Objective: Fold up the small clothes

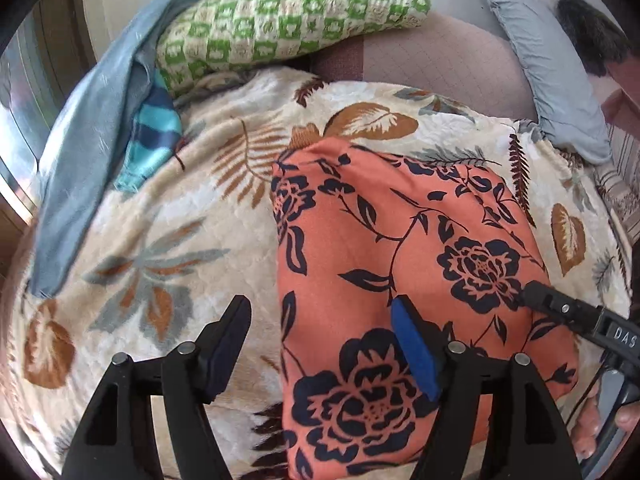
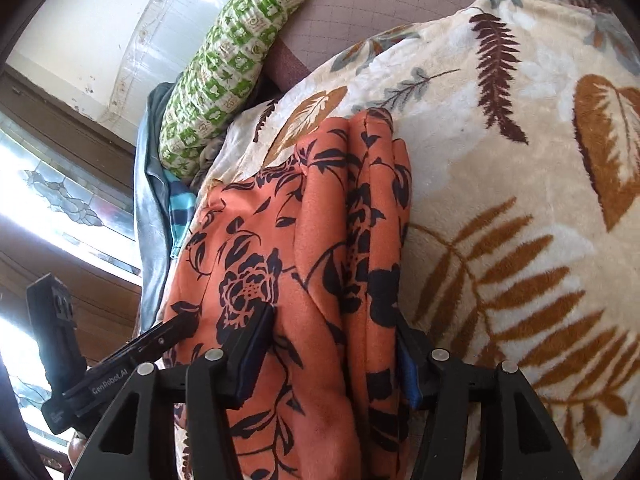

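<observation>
Your left gripper (image 1: 320, 344) hangs with its jaws spread wide over the near left edge of the orange floral garment (image 1: 400, 248), clamping nothing: the dark-padded finger sits above the leaf-print blanket (image 1: 160, 208), and the blue-padded finger sits above the garment itself. The garment lies folded into a rough rectangle on that blanket, right of centre in the left wrist view, with its far corner pointing toward the brown quilted cushion (image 1: 440, 56). Your right gripper (image 2: 332, 352) has its jaws parted too, but the garment's layered edge (image 2: 376, 216) fills the gap between them; the left pad rests on the cloth's top face and the blue pad sits at the stacked folds on the side toward bare blanket (image 2: 520, 184). The pads do not look pinched together, so you are straddling the cloth rather than squeezing it. In the left wrist view the right gripper's tip (image 1: 536, 296) touches the garment's right side. Beyond the blanket lie a green-and-cream checked pillow (image 1: 288, 20), a blue-grey cloth (image 1: 88, 152) and a teal-and-navy striped piece (image 1: 154, 140) at the far left, and a grey-blue pillow (image 1: 552, 80) at the far right.
</observation>
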Motion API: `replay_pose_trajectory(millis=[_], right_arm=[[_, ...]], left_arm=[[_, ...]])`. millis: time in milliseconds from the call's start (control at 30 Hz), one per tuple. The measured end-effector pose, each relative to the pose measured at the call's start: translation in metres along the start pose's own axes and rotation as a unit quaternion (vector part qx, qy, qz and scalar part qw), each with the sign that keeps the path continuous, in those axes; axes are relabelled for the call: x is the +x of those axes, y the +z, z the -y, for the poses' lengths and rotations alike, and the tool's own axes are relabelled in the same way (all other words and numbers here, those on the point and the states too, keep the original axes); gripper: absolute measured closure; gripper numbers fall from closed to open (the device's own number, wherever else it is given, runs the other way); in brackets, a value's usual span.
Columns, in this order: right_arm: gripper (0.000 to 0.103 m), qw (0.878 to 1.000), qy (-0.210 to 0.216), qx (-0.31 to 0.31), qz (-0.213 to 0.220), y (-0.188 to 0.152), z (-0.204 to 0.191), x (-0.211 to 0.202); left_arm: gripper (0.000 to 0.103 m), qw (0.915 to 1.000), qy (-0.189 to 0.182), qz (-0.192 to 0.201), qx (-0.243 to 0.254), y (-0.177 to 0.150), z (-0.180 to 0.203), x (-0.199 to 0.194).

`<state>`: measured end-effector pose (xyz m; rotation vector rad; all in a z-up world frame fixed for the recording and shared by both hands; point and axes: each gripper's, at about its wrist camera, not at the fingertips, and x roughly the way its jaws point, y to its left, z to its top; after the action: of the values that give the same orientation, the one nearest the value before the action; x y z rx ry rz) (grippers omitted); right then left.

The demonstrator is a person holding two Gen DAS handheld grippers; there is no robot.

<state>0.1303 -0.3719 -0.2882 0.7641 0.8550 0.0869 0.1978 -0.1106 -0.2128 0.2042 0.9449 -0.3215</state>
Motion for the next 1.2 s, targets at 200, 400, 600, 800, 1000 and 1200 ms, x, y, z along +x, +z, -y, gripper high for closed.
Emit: replay_pose_trajectory(millis=[200,400,600,800,1000,1200], right_arm=[[0.044,0.994,-0.033,-0.055,0.091,-0.022,-0.021,-0.076],[0.044,0.985,-0.059,-0.112,0.119,-0.057,-0.058,-0.133],[0.044,0.974,-0.066,-0.155,0.152,-0.074,-0.1,-0.181],[0.044,0.962,-0.06,-0.186,0.188,-0.085,-0.142,-0.214],[0.044,0.957,-0.045,-0.209,0.194,-0.098,-0.173,-0.222],[0.044,0.95,-0.044,-0.235,0.203,-0.104,-0.197,-0.226]], left_arm=[[0.027,0.9912,0.053,0.105,0.06,0.001,0.01,-0.087],[0.016,0.98,0.068,0.182,0.043,0.003,0.004,-0.165],[0.011,0.9696,0.069,0.234,0.019,-0.009,-0.005,-0.228],[0.009,0.9622,0.087,0.258,0.014,-0.022,-0.011,-0.269],[0.008,0.9608,0.086,0.263,-0.01,-0.029,-0.027,-0.292],[0.008,0.9569,0.092,0.274,-0.032,-0.032,-0.046,-0.305]])
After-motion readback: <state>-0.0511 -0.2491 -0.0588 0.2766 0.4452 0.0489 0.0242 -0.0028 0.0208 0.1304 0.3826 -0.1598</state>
